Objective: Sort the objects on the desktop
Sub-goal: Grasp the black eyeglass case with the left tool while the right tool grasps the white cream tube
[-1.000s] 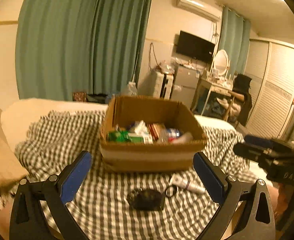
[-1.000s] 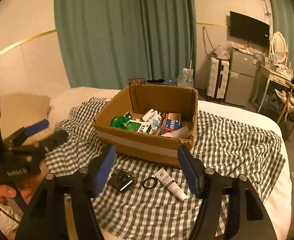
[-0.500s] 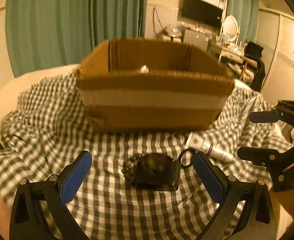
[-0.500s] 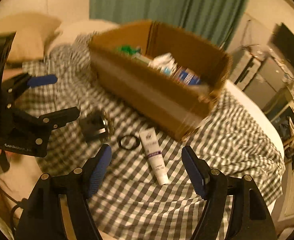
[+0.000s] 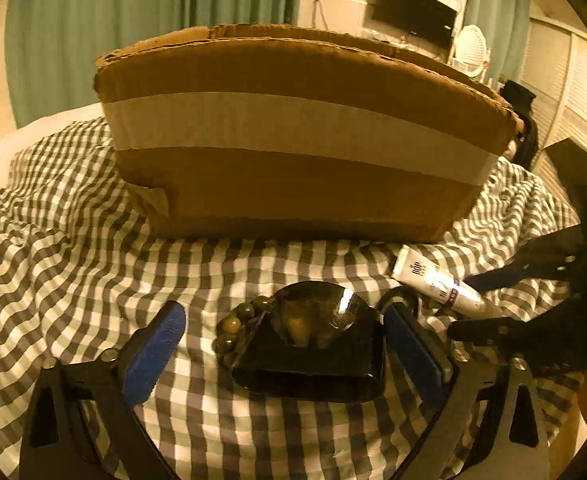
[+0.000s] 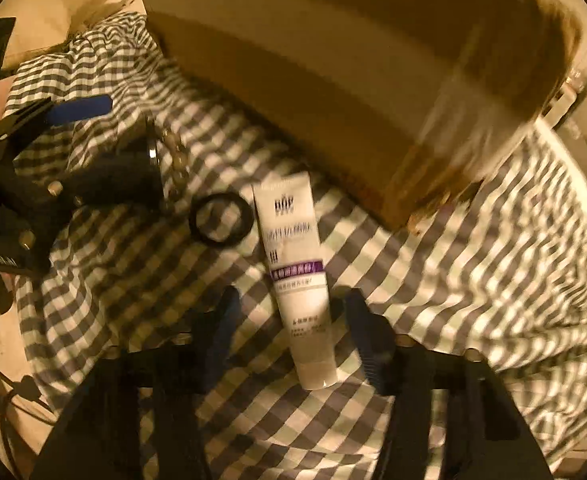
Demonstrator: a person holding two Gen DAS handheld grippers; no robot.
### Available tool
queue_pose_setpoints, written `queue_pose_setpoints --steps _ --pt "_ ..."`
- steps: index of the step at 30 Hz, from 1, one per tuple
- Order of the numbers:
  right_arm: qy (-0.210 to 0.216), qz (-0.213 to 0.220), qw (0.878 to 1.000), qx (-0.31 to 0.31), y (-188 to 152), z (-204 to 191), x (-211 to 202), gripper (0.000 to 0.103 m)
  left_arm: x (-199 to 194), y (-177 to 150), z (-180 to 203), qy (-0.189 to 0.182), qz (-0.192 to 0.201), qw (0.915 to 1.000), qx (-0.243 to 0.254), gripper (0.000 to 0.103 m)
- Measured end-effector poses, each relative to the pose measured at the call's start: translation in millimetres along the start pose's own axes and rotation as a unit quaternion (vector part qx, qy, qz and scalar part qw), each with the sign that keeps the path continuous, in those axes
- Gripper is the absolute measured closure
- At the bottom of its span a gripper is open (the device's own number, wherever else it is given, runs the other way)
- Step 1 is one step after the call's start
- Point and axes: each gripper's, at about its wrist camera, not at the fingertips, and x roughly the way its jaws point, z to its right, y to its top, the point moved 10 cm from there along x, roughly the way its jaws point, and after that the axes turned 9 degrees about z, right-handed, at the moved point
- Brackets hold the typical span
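Note:
A black case point(image 5: 313, 344) with a domed shiny lid lies on the checked cloth point(image 5: 73, 240), a bead bracelet point(image 5: 237, 320) against its left side. My left gripper point(image 5: 281, 350) straddles the case, jaws closing; the left pad stands apart from it and the right pad is close beside it. A white tube point(image 6: 297, 272) with a purple band lies between the fingers of my right gripper point(image 6: 293, 340), whose jaws are closing with gaps on both sides. A black ring point(image 6: 220, 220) lies just left of the tube. The cardboard box point(image 5: 293, 140) stands right behind these things.
The checked cloth point(image 6: 473, 280) covers a bed and is rumpled around the box. A pale pillow point(image 6: 53, 12) lies at the far left. Beyond the box are green curtains point(image 5: 133, 20), a wall television point(image 5: 413, 12) and a wardrobe at the right.
Both grippers have come down close to the cloth. The left one now straddles the black case. The right one has tipped downward over the tube and its jaws have narrowed.

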Motion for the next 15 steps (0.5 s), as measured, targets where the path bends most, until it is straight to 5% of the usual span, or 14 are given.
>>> queue_pose_setpoints --steps 4,11,13,15 --pt "0.002 -0.004 1.0 0.011 -3.1 3.2 0.0 0.076 1.3 -4.6 13.2 -0.022 -0.01 0.9995 0.02 0.014" --pt "-0.003 -0.007 1.0 0.014 -6.4 -0.2 -5.5 0.077 13.6 -18.5 16.4 -0.023 -0.038 0.9985 0.032 0.014" --pt "-0.005 -0.009 1.0 0.014 -7.5 -1.0 -6.2 0.078 14.6 -18.2 14.9 -0.038 -0.039 0.9985 0.011 0.026" --pt "-0.007 -0.012 1.0 0.013 -9.1 -1.7 -6.9 0.079 13.6 -20.1 13.8 -0.043 -0.038 0.9983 0.008 0.026"
